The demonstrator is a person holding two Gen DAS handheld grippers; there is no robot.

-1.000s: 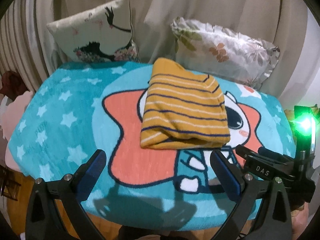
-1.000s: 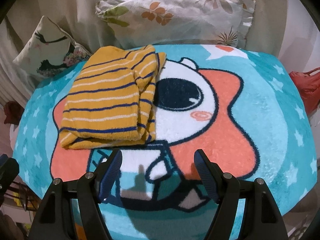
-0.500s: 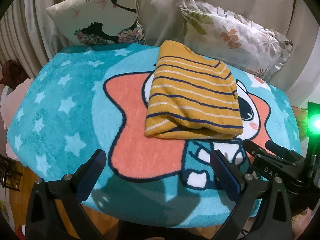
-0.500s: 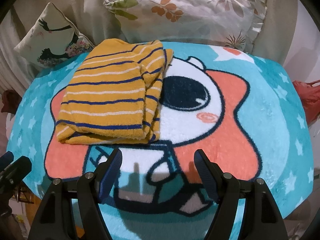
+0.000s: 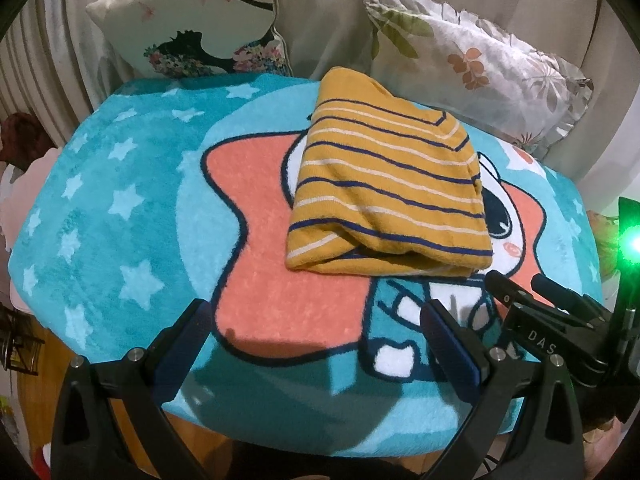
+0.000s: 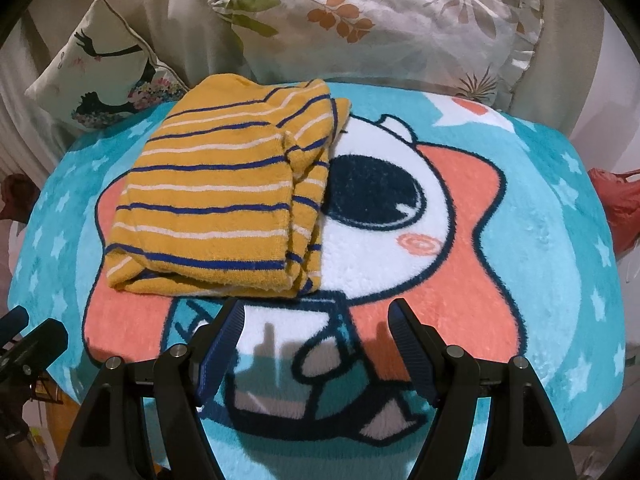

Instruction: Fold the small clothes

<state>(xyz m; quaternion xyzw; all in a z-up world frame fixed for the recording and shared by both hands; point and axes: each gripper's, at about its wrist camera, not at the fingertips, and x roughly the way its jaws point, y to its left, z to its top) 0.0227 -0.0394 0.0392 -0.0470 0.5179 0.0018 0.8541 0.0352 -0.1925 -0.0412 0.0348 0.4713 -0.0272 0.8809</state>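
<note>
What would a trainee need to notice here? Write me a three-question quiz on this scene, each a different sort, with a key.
1. True or false: the left claw is shut on the folded mustard-yellow knit garment with navy and white stripes.
2. Multiple choice: the garment lies on
A) a bare wooden floor
B) the fluffy turquoise blanket with a coral star cartoon
C) the white leaf-print pillow
3. Fill in: the right claw hovers with its jaws ____, just short of the garment's near edge.

Key: 1 false; 2 B; 3 open.
</note>
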